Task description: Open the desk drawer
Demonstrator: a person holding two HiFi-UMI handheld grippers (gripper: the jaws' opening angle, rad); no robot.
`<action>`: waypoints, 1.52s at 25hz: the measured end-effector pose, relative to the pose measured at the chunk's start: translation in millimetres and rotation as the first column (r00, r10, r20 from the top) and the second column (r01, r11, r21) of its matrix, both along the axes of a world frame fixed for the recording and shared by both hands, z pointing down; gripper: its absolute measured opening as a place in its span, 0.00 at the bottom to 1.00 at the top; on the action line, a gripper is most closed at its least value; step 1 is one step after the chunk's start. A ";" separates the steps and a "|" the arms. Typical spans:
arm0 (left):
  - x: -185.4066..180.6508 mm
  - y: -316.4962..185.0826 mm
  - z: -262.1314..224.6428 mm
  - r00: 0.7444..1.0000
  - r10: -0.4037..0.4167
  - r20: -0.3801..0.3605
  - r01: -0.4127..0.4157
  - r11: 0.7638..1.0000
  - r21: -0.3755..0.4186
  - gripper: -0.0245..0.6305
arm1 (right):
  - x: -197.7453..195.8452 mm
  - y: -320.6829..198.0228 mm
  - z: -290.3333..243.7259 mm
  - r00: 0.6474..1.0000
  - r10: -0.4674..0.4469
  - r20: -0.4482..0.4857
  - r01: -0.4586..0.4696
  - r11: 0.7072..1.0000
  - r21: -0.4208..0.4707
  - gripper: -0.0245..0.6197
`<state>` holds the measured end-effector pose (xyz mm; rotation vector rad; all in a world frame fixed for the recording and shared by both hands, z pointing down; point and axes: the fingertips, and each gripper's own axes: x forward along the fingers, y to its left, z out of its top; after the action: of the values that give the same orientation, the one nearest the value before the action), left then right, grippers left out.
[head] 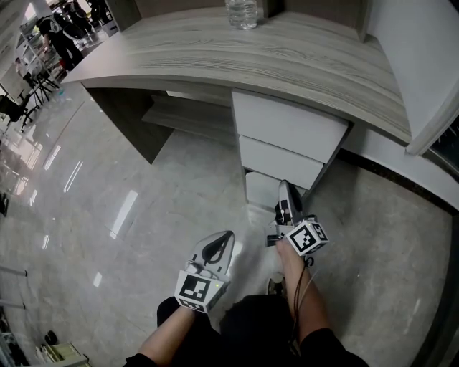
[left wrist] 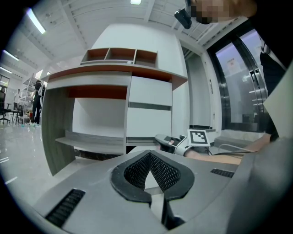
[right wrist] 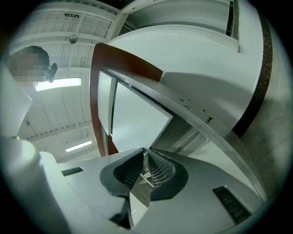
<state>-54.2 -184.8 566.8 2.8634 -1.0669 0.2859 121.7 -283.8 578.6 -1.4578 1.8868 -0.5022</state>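
Three white drawers are stacked under the right side of the wood-grain desk (head: 215, 50): top (head: 287, 122), middle (head: 276, 161) and bottom drawer (head: 262, 190). My right gripper (head: 285, 188) reaches up to the bottom drawer's front, near its upper right. In the right gripper view its jaws (right wrist: 145, 160) are pinched on a thin white edge of that drawer front (right wrist: 137, 123). My left gripper (head: 224, 236) hangs lower left over the floor, shut and empty (left wrist: 150, 155). From there I see the right gripper (left wrist: 176, 142) at the drawers.
A water bottle (head: 242, 13) stands at the desk's back edge. A low shelf (head: 186, 115) runs under the desk left of the drawers. A white wall (head: 423, 64) bounds the right side. The glossy floor (head: 107, 215) spreads left; people (head: 61, 32) stand far off.
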 end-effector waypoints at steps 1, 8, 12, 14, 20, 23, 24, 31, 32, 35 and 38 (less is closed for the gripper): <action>-0.1 0.8 0.0 1.000 0.002 0.000 -0.002 1.000 0.000 0.04 | -2.0 2.9 1.4 1.000 -0.003 -0.008 0.003 1.000 -0.001 0.08; -0.2 5.8 2.7 1.000 0.003 -0.003 -0.003 1.000 -0.004 0.04 | -11.1 17.8 6.2 0.998 -0.024 -0.051 0.025 1.000 0.003 0.07; -0.2 8.7 2.0 1.000 0.004 -0.008 -0.004 1.000 -0.001 0.04 | -16.3 24.8 5.5 0.997 -0.034 -0.075 0.034 0.999 0.006 0.07; -0.4 9.6 2.5 1.000 0.003 -0.009 -0.003 1.000 -0.001 0.04 | -18.6 28.0 5.6 0.995 -0.038 -0.094 0.039 0.999 0.004 0.07; -1.9 13.9 1.8 1.000 0.007 -0.009 -0.007 1.000 0.003 0.04 | -29.9 40.5 6.5 0.986 -0.055 -0.157 0.054 0.998 -0.008 0.06; -2.2 15.5 1.1 1.000 0.007 -0.012 -0.007 1.000 0.005 0.04 | -32.9 46.5 6.6 0.982 -0.059 -0.179 0.058 0.998 -0.009 0.06; -2.5 16.0 1.0 1.000 0.007 -0.012 -0.007 1.000 0.005 0.04 | -34.3 48.4 6.5 0.981 -0.060 -0.185 0.060 0.998 -0.009 0.06; -6.4 21.2 0.1 1.000 0.005 -0.017 -0.005 1.000 0.006 0.04 | -41.4 57.8 2.7 0.975 -0.066 -0.210 0.067 0.998 0.001 0.05; -6.9 21.9 0.0 1.000 0.005 -0.017 -0.005 1.000 0.007 0.04 | -44.7 59.8 -1.3 0.973 -0.071 -0.220 0.075 0.997 0.013 0.05; -8.2 22.6 -1.5 1.000 0.004 -0.011 -0.004 1.000 0.017 0.04 | -53.9 59.8 -8.7 0.961 -0.083 -0.264 0.092 0.995 0.023 0.05; -8.6 25.5 -3.0 1.000 0.005 -0.009 -0.005 1.000 0.020 0.04 | -56.6 62.2 -5.6 0.950 -0.091 -0.300 0.096 0.995 0.003 0.05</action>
<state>-62.8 -159.3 563.8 2.8820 -1.0673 0.2639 65.1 -221.5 573.0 -1.5053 2.1996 -0.3200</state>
